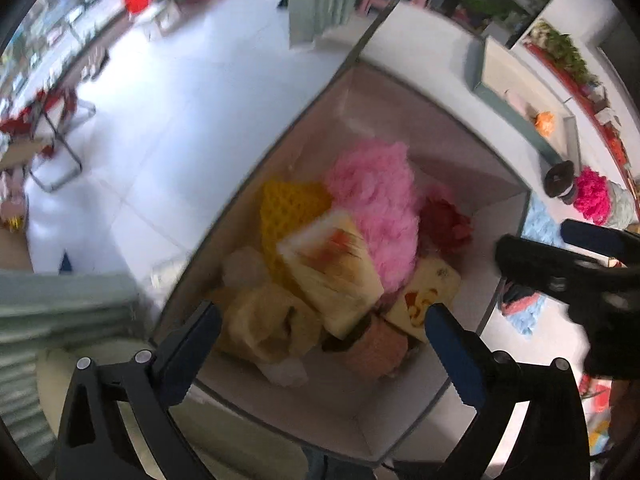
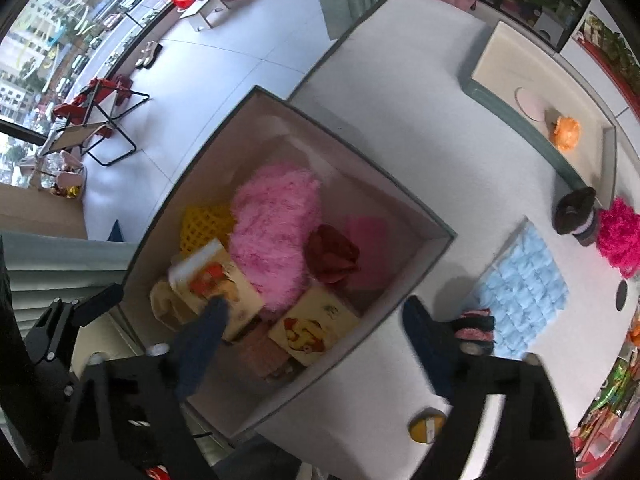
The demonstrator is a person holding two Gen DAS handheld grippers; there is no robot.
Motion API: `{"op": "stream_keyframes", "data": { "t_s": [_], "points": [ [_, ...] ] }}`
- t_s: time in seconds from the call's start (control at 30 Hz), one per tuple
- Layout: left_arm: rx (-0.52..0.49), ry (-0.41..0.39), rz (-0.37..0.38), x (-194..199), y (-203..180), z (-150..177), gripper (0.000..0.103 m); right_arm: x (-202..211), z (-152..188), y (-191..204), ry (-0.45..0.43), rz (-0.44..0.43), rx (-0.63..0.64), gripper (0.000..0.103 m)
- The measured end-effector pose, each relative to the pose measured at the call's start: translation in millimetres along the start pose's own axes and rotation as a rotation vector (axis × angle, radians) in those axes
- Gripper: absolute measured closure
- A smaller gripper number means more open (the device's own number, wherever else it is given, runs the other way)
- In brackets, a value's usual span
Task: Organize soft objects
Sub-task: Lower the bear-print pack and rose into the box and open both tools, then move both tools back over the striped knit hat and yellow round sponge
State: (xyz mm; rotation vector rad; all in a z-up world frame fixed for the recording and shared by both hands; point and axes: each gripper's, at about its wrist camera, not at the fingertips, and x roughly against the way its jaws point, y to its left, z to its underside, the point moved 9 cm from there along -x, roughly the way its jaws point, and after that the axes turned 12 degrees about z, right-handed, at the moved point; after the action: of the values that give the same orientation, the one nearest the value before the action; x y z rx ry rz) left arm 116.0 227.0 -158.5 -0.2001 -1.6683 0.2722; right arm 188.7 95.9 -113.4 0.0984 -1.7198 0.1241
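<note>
I'm looking down into the grey-walled open storage box (image 2: 424,256), sitting at the white table's (image 2: 400,120) left edge, and it's holding the soft pile: a fluffy pink plush cushion (image 2: 272,232) in the middle, a yellow knitted mesh piece (image 2: 204,222) just beside it, a dark red fabric bundle (image 2: 330,254) touching the cushion's other side, and two cream printed foam blocks, one tilted (image 2: 216,284) against the cushion, one flatter (image 2: 312,326) nearer me. My left gripper (image 1: 324,320) is hovering over the box with fingers spread wide, grasping nothing. My right gripper (image 2: 316,316) is hanging above the box's near corner, fingers also released and empty. Outward on the table, a pale blue quilted cloth (image 2: 520,284) is lying beside the box, a bright magenta pompom (image 2: 620,240) is resting near a dark brown small sock-like thing (image 2: 576,212), and an orange pompom (image 2: 564,132) is sitting in a shallow green-edged tray (image 2: 516,120) further off.
</note>
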Motion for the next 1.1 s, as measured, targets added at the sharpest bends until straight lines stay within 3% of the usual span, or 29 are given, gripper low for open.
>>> {"op": "stream_keyframes", "data": {
  "t_s": [0.07,0.4,0.57,0.93,1.1],
  "points": [
    [0.037,0.010,0.040,-1.9,1.4,1.3,0.001,3.9,2.2,-7.0,-0.012,0.008,-0.014,0.000],
    [-0.032,0.014,-0.054,5.7,-6.9,7.6,0.001,12.3,26.0,-44.5,-0.009,0.005,-0.114,0.000],
    [-0.068,0.037,-0.050,-0.2,-23.5,13.6,0.001,7.2,44.8,-73.2,0.008,0.013,-0.196,0.000],
    [-0.230,0.068,-0.033,-11.3,-96.1,21.5,0.001,-21.6,118.9,-146.3,0.098,0.036,-0.386,0.000],
    [-0.286,0.082,0.031,-19.3,-140.1,23.6,0.001,-41.2,163.3,-166.2,0.144,0.066,-0.408,0.000]
  ]
}}
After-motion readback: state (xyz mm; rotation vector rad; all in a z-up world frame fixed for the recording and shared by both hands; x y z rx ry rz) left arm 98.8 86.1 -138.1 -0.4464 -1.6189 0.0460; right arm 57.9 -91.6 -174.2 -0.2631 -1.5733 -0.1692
